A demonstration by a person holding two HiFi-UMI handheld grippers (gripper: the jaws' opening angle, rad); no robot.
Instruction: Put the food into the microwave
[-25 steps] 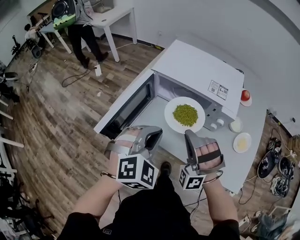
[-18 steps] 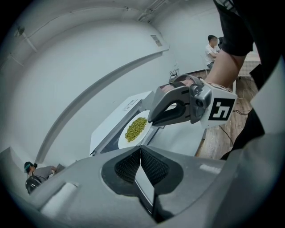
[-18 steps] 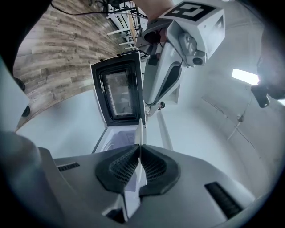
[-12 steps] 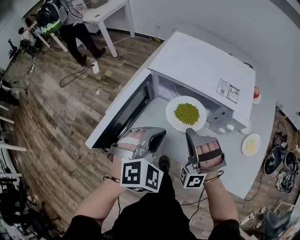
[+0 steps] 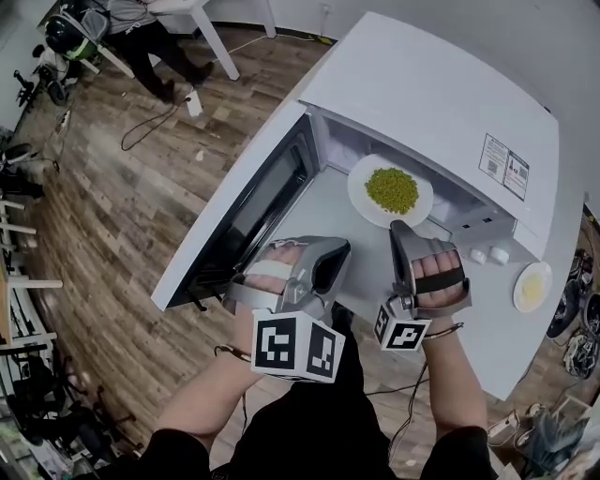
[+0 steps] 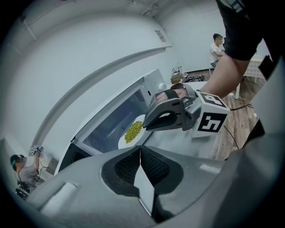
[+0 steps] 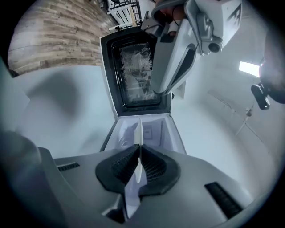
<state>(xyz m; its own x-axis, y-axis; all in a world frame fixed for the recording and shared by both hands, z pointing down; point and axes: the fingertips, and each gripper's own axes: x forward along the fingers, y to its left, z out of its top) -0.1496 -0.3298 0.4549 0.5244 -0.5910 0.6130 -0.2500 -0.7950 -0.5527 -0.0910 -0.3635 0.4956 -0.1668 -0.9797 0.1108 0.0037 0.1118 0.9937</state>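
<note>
So the right tool (image 5: 400,228) is clamped on the near rim of the plate of peas (image 5: 391,189), which sits at the open mouth of the microwave (image 5: 441,103), cavity straight ahead. The left tool (image 5: 336,255) is shut on nothing, further out from the microwave.

A brown wood-plank floor (image 5: 103,216) spreads out on the left. A small white bottle (image 5: 194,101) is on it, near a person in dark trousers (image 5: 150,42) who stands beside a white table (image 5: 183,6). A small white dish of yellow food (image 5: 532,286) sits on the pale grey counter (image 5: 492,342).
</note>
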